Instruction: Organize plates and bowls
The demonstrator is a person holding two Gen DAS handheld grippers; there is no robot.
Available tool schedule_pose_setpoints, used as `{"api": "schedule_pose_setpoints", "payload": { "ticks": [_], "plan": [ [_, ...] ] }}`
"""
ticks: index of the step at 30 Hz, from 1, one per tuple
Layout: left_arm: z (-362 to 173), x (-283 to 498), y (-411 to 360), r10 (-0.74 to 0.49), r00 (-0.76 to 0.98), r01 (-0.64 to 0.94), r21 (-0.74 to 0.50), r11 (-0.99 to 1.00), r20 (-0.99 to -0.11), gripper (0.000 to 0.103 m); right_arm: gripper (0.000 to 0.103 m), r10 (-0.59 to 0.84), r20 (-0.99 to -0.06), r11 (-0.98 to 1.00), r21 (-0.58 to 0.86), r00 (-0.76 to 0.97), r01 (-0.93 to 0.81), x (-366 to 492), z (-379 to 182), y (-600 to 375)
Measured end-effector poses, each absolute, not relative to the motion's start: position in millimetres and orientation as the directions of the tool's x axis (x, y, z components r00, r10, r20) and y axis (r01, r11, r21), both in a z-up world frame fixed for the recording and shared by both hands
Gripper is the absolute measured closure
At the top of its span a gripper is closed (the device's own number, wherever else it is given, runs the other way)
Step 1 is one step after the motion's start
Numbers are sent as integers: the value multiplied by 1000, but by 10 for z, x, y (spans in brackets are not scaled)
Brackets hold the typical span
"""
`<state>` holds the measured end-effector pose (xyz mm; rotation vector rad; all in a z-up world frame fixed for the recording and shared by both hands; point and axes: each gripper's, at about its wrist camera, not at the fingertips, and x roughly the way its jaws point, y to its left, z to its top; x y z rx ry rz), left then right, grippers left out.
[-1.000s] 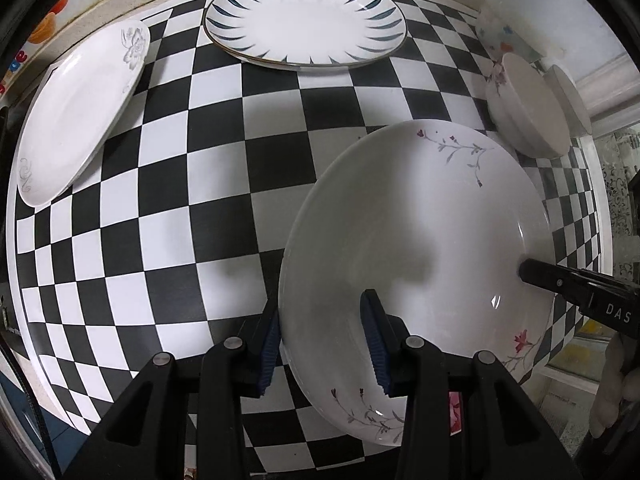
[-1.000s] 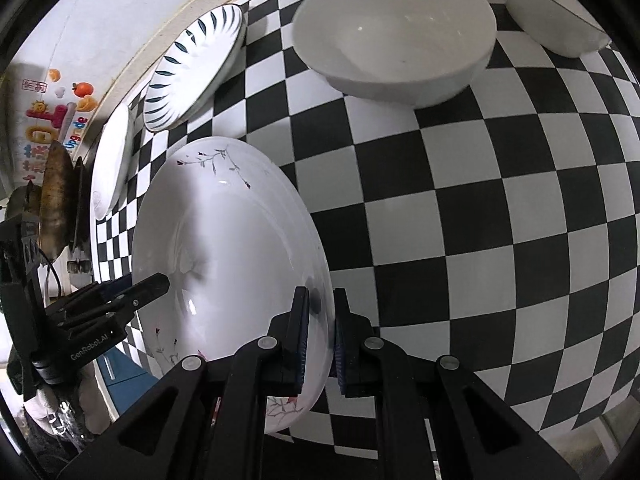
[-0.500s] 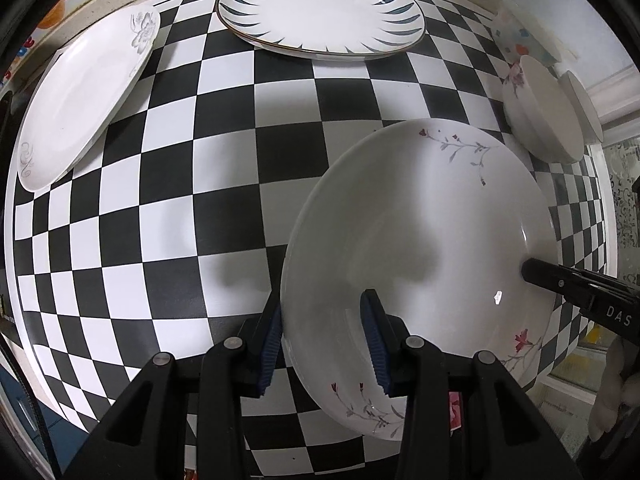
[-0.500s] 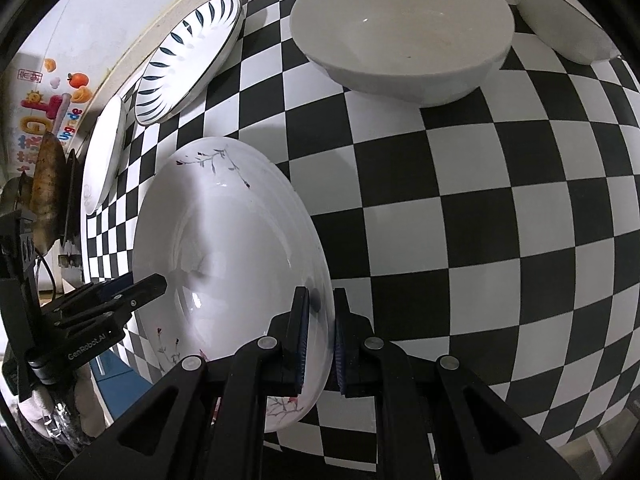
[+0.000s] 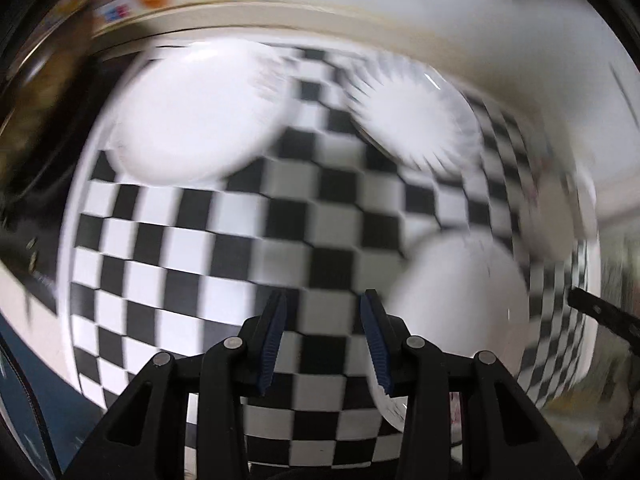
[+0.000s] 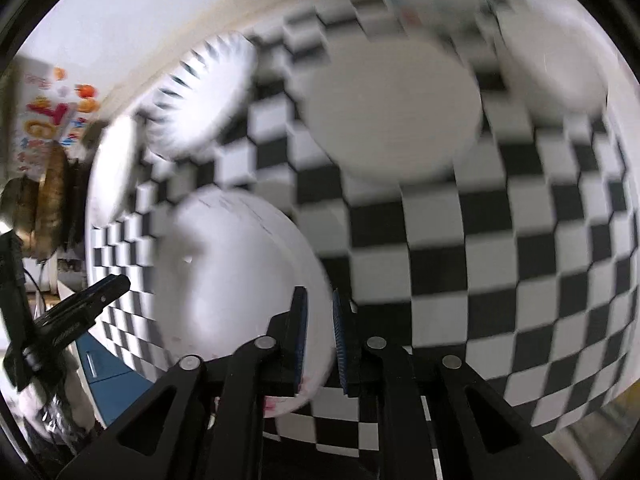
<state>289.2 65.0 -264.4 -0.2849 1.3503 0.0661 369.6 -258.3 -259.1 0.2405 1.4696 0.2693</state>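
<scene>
Closest to you, your right tongs point(image 6: 320, 340) are clamped on the near rim of the floral plate point(image 6: 236, 280), blue pads pinching the edge from both sides. That plate sits at the near left of the checkered surface point(image 6: 500, 264) in the right wrist view, though everything's pretty motion-blurred. Your left tongs point(image 5: 323, 340) are spread wide with nothing between them, just checkered cloth showing in the gap; the floral plate point(image 5: 456, 304) is off to their right, its rim just past the right pad.

Further back you've got two more plates: a plain white plate point(image 5: 196, 116) on the far left and a plate with dark petal strokes around its rim point(image 5: 416, 120) near the wall. So three plates counted.

Bowls: in the right wrist view there's one big white bowl point(image 6: 396, 116) in the middle distance, and a second bowl point(image 6: 556, 64) beyond it to the right. Something pale sits behind those too, but it's too smeared to tell what it is.
</scene>
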Motion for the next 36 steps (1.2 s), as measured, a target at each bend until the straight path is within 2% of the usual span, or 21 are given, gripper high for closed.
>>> {"api": "schedule_pose_setpoints", "payload": {
  "ticks": [2,4,8,11,17,22,27,28,36],
  "plan": [
    [-2629,2996,975,-129,227,-288,-193,938,-965,66,67,364,-926,929,353,97,-114,3873,-2374,-2315],
    [-2710,3036,1287,-131,221,-379,-209,902,-966,66,56,426,-900,892,402,89,-207,4109,-2247,-1944],
    [-2957,3140,1845,-151,215,-532,-245,810,-965,66,55,492,-871,816,451,23,-362,4735,-2377,-1011],
    [-3101,3233,2095,-149,209,-594,-247,766,-966,66,55,505,-862,782,478,-42,-399,5180,-2632,-414],
    [-3355,3444,2414,-148,193,-670,-241,702,-970,66,55,431,-895,760,429,-116,-489,6000,-3197,648],
    [-3512,3626,2506,-156,180,-684,-238,689,-971,67,59,365,-915,762,398,-170,-510,6300,-3593,1070],
    [-3512,3796,2504,-145,203,-658,-245,712,-968,67,77,386,-890,732,455,-242,-507,6427,-3845,1253],
    [-3511,3816,2489,-132,198,-658,-232,716,-971,67,85,391,-884,723,467,-255,-510,6431,-3858,1283],
    [-3417,3836,2276,-65,212,-612,-184,769,-975,67,88,371,-904,721,424,-211,-549,6272,-3734,1127]
  ]
}}
